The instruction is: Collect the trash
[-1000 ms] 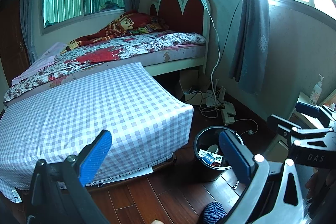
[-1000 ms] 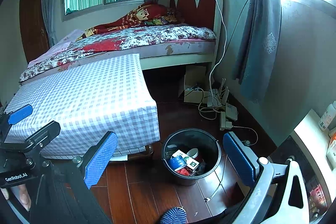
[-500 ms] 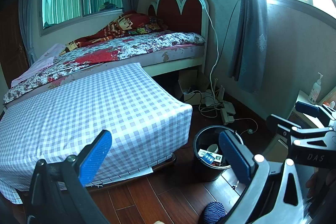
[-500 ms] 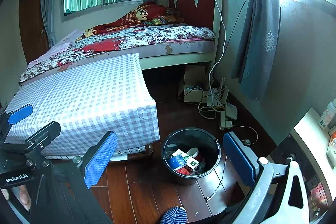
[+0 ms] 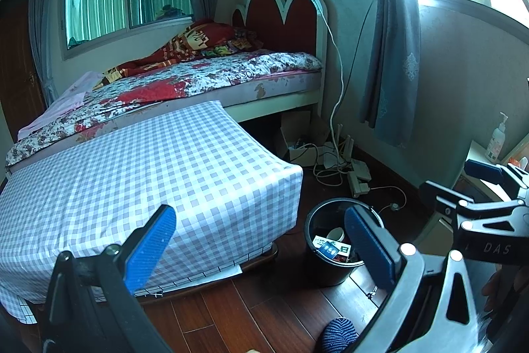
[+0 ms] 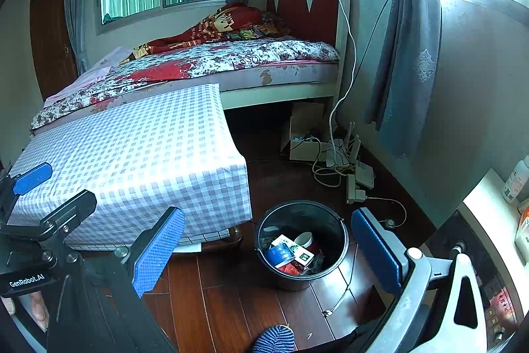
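A black bin [image 6: 301,245] stands on the dark wood floor beside the checked mattress; it also shows in the left wrist view as the bin [image 5: 325,267]. Inside lie trash pieces [image 6: 291,252]: a blue wrapper, a white-green carton, a white cup and something red. My right gripper [image 6: 267,248] hovers wide open above and in front of the bin, nothing between its blue pads. My left gripper [image 5: 261,248] is also wide open and empty, held to the left of the bin. Each gripper appears at the edge of the other's view.
A checked mattress [image 6: 132,154] on a low frame fills the left. Behind it is a floral bed [image 6: 215,62]. Cables and power strips [image 6: 344,164] lie by the curtain wall. A counter with bottles [image 5: 496,138] is at the right. A striped foot [image 6: 274,339] is below.
Both views have shifted only slightly; the grippers stay open and the bin and its contents have not moved.
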